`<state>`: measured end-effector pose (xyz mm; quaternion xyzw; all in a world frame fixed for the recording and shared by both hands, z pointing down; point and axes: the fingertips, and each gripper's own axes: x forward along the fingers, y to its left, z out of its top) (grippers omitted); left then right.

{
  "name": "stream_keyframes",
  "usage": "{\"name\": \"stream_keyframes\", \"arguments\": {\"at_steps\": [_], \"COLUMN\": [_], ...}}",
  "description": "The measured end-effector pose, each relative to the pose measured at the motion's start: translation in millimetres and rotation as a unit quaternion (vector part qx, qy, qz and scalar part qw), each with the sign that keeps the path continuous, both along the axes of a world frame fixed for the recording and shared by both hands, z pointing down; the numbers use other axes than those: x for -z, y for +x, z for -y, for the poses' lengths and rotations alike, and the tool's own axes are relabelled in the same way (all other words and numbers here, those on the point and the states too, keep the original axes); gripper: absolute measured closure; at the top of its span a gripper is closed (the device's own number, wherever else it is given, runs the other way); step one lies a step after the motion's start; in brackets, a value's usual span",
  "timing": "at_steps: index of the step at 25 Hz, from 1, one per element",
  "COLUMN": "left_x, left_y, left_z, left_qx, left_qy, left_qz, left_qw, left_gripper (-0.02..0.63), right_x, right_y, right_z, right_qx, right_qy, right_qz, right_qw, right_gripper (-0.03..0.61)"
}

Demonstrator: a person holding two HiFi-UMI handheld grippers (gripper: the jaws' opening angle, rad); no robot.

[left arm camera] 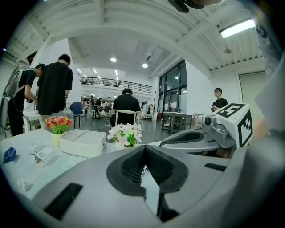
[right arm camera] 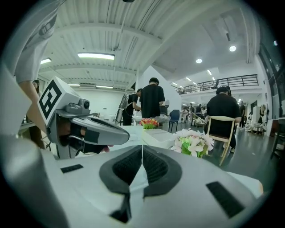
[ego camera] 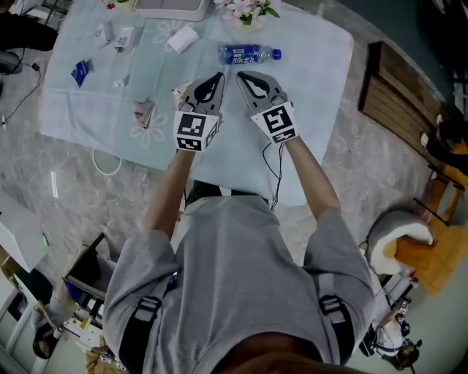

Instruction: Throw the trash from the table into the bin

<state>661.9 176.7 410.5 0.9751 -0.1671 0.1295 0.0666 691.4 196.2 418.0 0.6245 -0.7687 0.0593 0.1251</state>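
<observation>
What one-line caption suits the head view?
Left gripper and right gripper, jaws shut, side by side near a plastic bottle on the trash-strewn table.

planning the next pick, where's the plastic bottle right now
In the head view the plastic bottle lies on its side on the table, just beyond the tips of the left tool and right tool, near the white flowers.

The room is a big hall with a white ribbed ceiling (left arm camera: 133,18) and a long lamp (left arm camera: 238,27) which is on. Tall dark-framed windows (left arm camera: 173,91) stand at the far side, near a balcony rail (left arm camera: 113,81). The floor (ego camera: 58,182) is grey and mottled. Wooden slats (ego camera: 398,95) lie on it, right of the desk (ego camera: 322,80)
</observation>
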Motion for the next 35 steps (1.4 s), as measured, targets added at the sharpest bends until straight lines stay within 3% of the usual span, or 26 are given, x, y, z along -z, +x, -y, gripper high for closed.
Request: {"name": "stream_keyframes", "arguments": {"at_steps": [9, 13, 18, 25, 35], "left_x": [-31.1, -42.3, -56.3, -69.8, -83.4], "left_y": [23.3, 26.0, 29.5, 32.2, 33.7], "left_z": [31.3, 40.5, 48.3, 61.5, 75.4], "left_qx": [0.004, 0.010, 0.016, 0.025, 0.030], "left_qy": [-0.031, -0.043, -0.059, -0.078, -0.097], "left_qz": [0.009, 0.009, 0.014, 0.012, 0.014], "left_qw": [0.9995, 0.9990, 0.9980, 0.9966, 0.9948], "left_gripper": [0.609, 0.609, 0.609, 0.609, 0.609], "right_x": [-30.9, -56.3, -77.7, -107.5, -153.6], "right_y": [32.9, 40.8, 44.7, 36.4, 39.2], "right_z": [22.2, 35.4, 54.4, 69.2, 77.4], "right_qx": [-0.005, 0.038, 0.109, 0.177, 0.240], "right_qy": [-0.042, -0.092, -0.149, -0.190, -0.267], "right_qz": [-0.001, -0.064, -0.150, -0.218, -0.298], "right_qw": [0.999, 0.993, 0.971, 0.941, 0.885], "right_gripper": [0.549, 0.442, 0.370, 0.346, 0.225]}}
